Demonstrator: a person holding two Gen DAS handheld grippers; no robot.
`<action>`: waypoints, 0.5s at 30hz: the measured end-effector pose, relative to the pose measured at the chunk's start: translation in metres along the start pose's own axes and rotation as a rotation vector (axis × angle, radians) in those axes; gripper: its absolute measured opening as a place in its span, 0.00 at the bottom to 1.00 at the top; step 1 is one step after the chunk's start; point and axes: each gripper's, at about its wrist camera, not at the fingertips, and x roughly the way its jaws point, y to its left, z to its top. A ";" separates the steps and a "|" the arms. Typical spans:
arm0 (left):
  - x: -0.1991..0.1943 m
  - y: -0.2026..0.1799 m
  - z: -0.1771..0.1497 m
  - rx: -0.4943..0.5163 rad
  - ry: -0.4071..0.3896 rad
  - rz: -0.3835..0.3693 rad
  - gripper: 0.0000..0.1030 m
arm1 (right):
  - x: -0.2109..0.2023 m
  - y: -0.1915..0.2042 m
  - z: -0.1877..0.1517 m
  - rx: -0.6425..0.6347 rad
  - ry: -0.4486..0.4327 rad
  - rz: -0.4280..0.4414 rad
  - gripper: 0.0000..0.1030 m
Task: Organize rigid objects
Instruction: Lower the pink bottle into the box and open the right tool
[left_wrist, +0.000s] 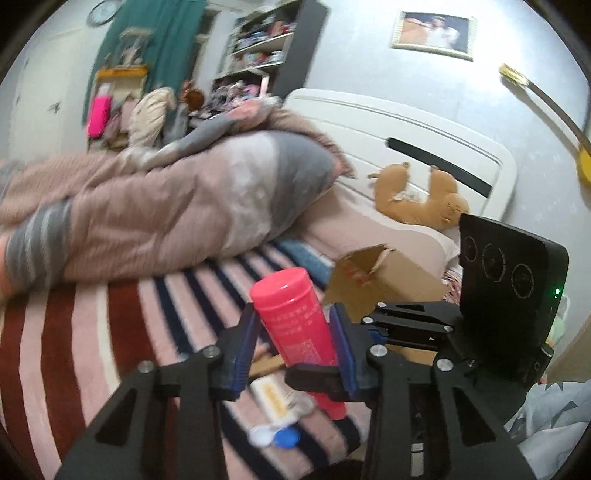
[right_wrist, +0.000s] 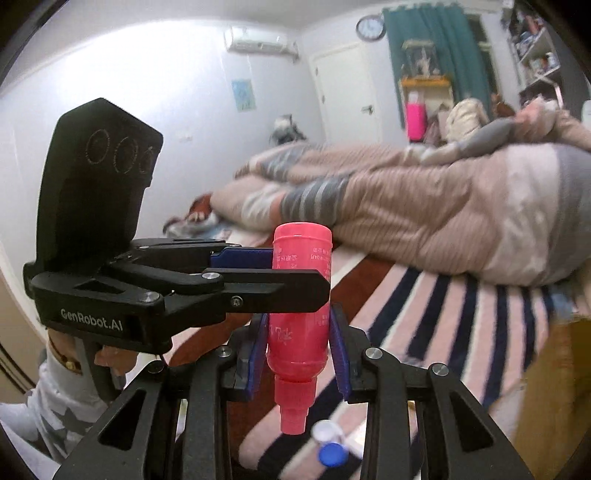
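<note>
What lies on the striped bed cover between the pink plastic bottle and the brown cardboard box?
In the left wrist view, nothing lies between the pink plastic bottle and the brown cardboard box: only bare striped bed cover.

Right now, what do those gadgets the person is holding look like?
Each hand-held gripper is matte black plastic with silver screws and two fingers lined with blue ridged pads. The left hand-held gripper reads "GenRobot.AI" in white and carries an upright black plate with three circles. The right hand-held gripper has a green light. The sleeve is white with grey stars.

walls: pale grey, clock (right_wrist: 370, 26), AC unit (right_wrist: 261, 42)
bed: white headboard (left_wrist: 399, 125), rumpled pink-grey duvet (left_wrist: 177, 199)
window: teal curtain (right_wrist: 443, 44)
</note>
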 end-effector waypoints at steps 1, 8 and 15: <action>0.002 -0.011 0.006 0.024 -0.002 0.004 0.34 | -0.015 -0.006 0.001 0.007 -0.023 -0.009 0.26; 0.045 -0.097 0.051 0.168 0.011 -0.023 0.33 | -0.095 -0.059 0.001 0.064 -0.149 -0.085 0.26; 0.109 -0.146 0.061 0.234 0.102 -0.060 0.33 | -0.142 -0.116 -0.026 0.153 -0.164 -0.157 0.26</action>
